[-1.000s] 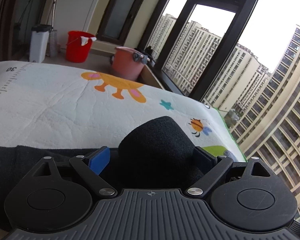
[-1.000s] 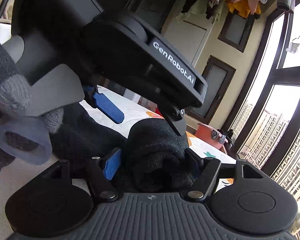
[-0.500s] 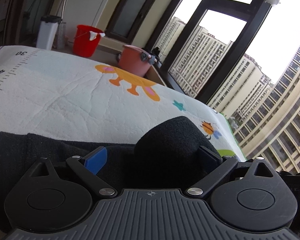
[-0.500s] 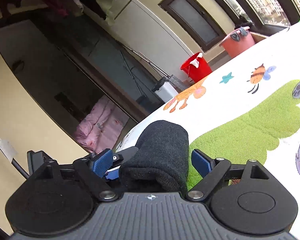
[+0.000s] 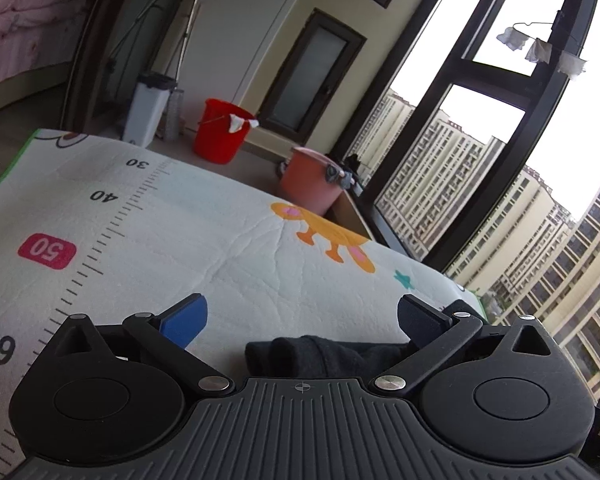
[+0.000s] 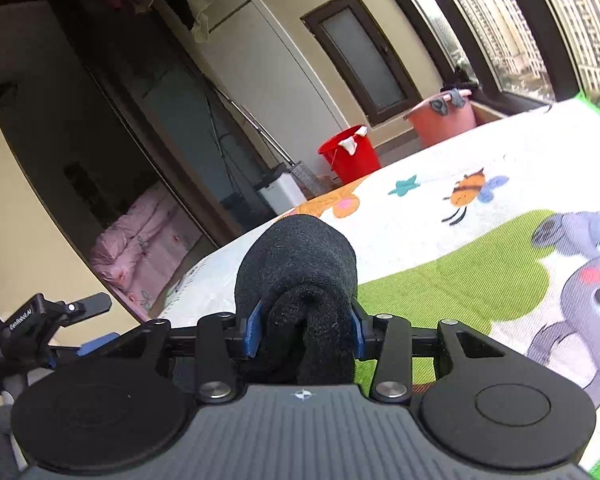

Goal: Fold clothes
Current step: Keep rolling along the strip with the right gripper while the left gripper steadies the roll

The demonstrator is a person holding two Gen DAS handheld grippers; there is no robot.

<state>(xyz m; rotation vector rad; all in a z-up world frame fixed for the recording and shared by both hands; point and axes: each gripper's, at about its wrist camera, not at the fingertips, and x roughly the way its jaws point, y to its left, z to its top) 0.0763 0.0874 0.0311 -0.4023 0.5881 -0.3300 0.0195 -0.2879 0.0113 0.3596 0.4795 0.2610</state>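
in the right wrist view the right tool point(image 6: 305, 330) sits low in the centre of the frame, its two blue pads pressed against either side of a rolled bundle of black knit cloth point(image 6: 300, 276). the bundle stands up between the pads and bulges above them as a rounded hump, with a fold line running down its near face. behind it a printed play mat point(image 6: 480, 216) fills the right half of the frame, showing a green patch, a grey cartoon animal at the right edge, a bee and a teal star. at the lower left edge of the same view part of the left tool point(image 6: 52, 320) shows, with a blue pad just visible; from here i cannot tell how it stands.

the left wrist view settles that: the left tool point(image 5: 300, 320) has its fingers wide apart, one blue pad at lower left of centre and the dark one at lower right, with bare mat between them. a strip of the black cloth point(image 5: 324, 354) lies low in the frame just above the tool's body, reaching toward the right finger; whether it touches that finger is hard to tell.

the mat point(image 5: 228, 240) here carries a ruler scale with 30, 40, 50 and 60, an orange cartoon figure and a teal star. past its far edge stand a red bucket point(image 5: 219, 135) with a white rag on its rim, a salmon pink bucket point(image 5: 311, 186) and a white bin point(image 5: 147, 114). tall apartment blocks point(image 5: 500, 216) fill the window at the right.
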